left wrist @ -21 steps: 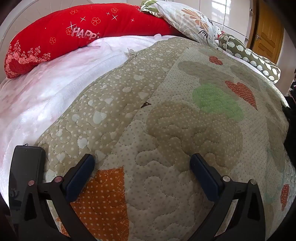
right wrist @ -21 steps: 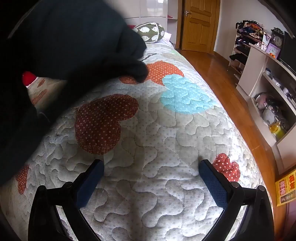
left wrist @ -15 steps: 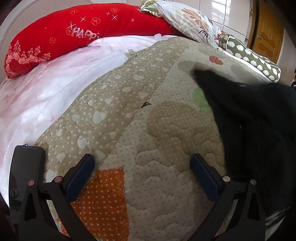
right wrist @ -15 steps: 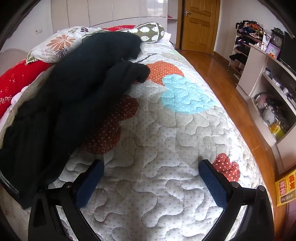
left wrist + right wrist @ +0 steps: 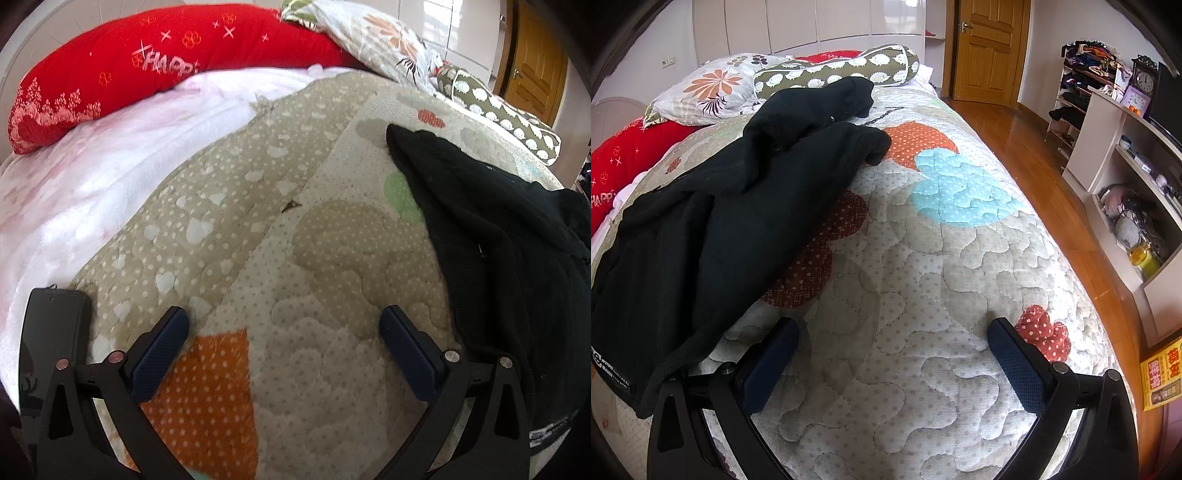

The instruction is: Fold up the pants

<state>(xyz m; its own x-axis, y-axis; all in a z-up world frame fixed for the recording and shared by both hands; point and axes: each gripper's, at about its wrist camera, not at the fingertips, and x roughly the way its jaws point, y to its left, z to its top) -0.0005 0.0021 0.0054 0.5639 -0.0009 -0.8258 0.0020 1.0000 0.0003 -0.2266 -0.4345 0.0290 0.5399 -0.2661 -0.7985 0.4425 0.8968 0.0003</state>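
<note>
We see the black pants point(image 5: 713, 221) lying loosely spread on the quilt point(image 5: 923, 266) of the bed, waistband end near us and the two legs running away toward the pillows. In the right wrist view they fill the left half: their near edge lies just beside, perhaps touching, the left finger of our right gripper point(image 5: 892, 356), whose jaws stand wide apart with only quilt between them. One leg end point(image 5: 875, 146) rests on an orange patch, the other point(image 5: 857, 92) reaches the hedgehog-print bolster point(image 5: 834, 72).

In the left wrist view the pants point(image 5: 498, 240) lie to the right, their edge just beside the right finger of our left gripper point(image 5: 284, 332). That gripper is also spread wide and holds nothing. A dark phone-like slab point(image 5: 51, 332) sits just left of it, on the pink blanket point(image 5: 92, 177).

A red pillow point(image 5: 147, 66) and a floral pillow point(image 5: 709, 88) lie at the head. To the right of the bed, an open shelf unit point(image 5: 1126, 177) holds small clutter we cannot make out, with a yellow jar point(image 5: 1143, 256) in its lower bay.
</note>
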